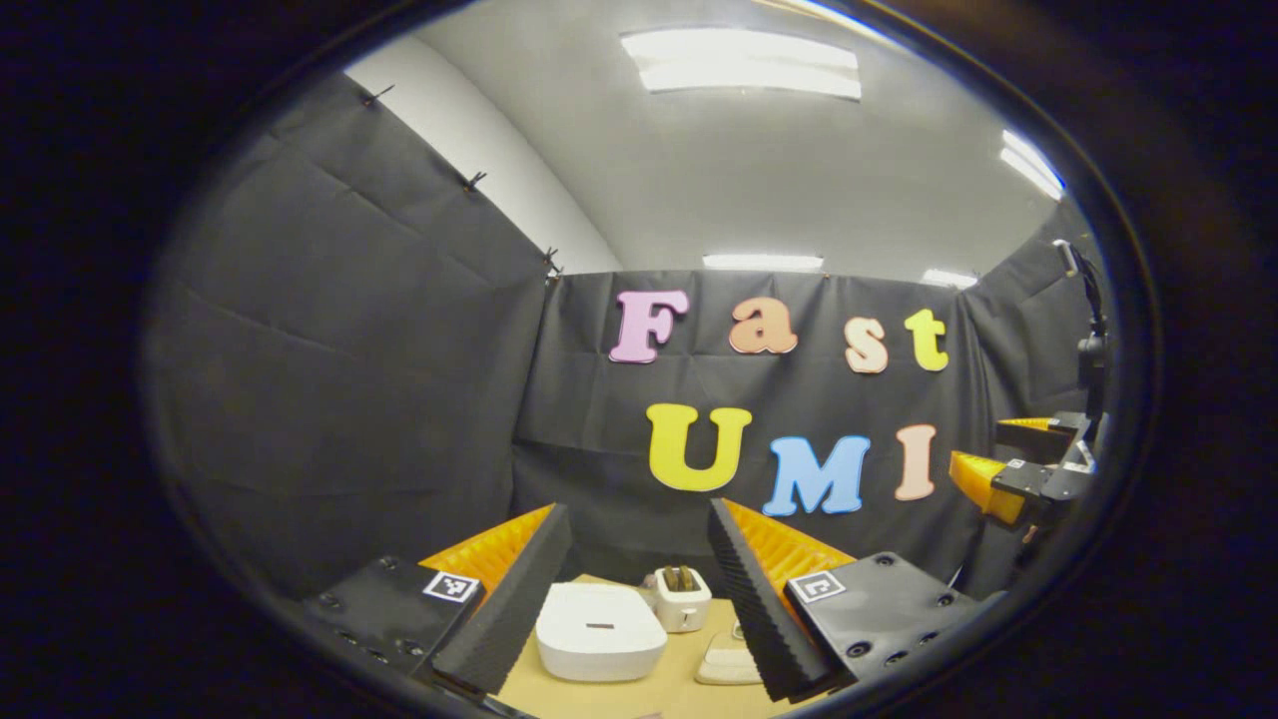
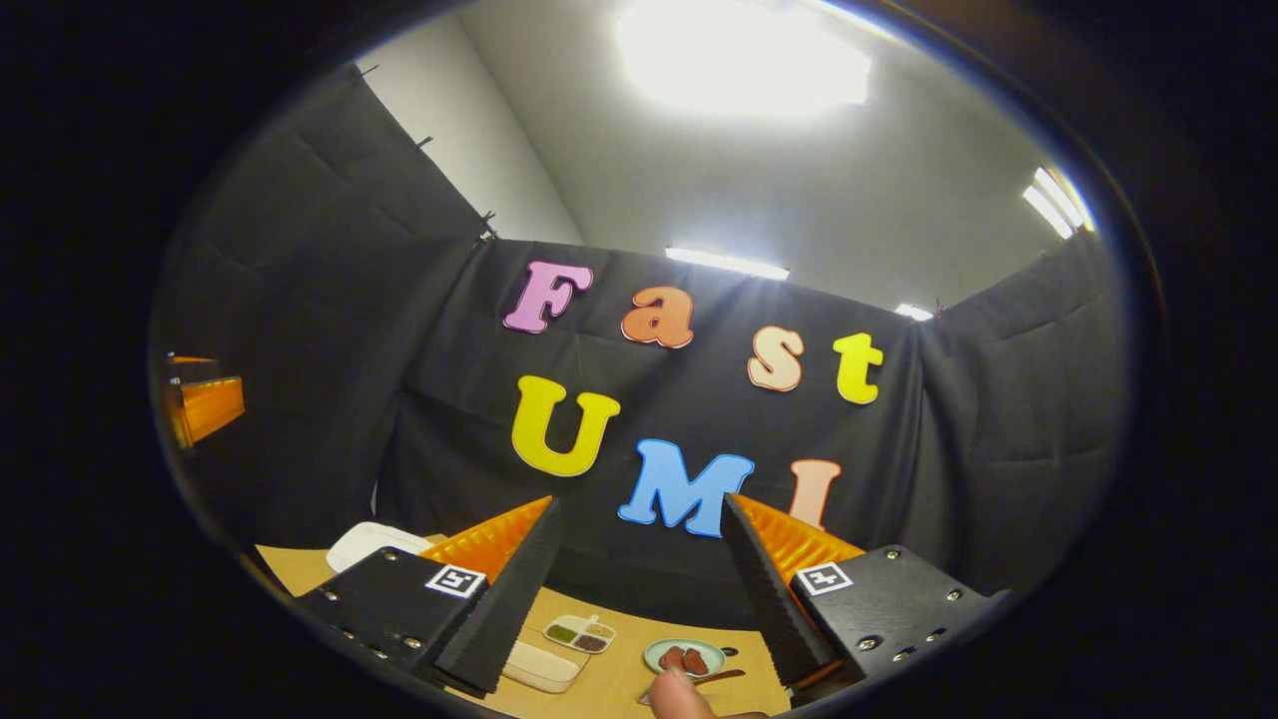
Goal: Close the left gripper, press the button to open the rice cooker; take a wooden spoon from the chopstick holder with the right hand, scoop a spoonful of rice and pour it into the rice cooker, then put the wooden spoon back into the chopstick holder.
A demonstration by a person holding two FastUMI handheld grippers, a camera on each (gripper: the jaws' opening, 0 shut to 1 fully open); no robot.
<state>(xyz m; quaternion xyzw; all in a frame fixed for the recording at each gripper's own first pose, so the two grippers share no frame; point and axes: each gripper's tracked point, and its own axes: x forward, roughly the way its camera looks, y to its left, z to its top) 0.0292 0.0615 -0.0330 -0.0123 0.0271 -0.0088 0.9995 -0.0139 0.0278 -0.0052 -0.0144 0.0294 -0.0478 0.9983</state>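
Note:
My left gripper (image 1: 639, 514) is held high and open, with nothing between its fingers. Below it on the tan table (image 1: 619, 694) sits the white rice cooker (image 1: 599, 629), lid down. Behind the cooker stands a small white holder (image 1: 682, 597) with brown pieces sticking out of its top. My right gripper (image 2: 641, 504) is also open, empty and raised above the table. In the right gripper view the rice cooker (image 2: 364, 544) peeks out at the far left. A thin brown utensil (image 2: 717, 678) lies next to a green plate (image 2: 684, 657); I cannot tell whether it is the wooden spoon.
A divided dish of grains (image 2: 580, 633) and a flat white box (image 2: 539, 664) lie on the table under the right gripper. A person's fingertip (image 2: 679, 696) shows at the bottom edge. A flat white object (image 1: 729, 664) lies to the right of the cooker. Black cloth walls enclose the booth.

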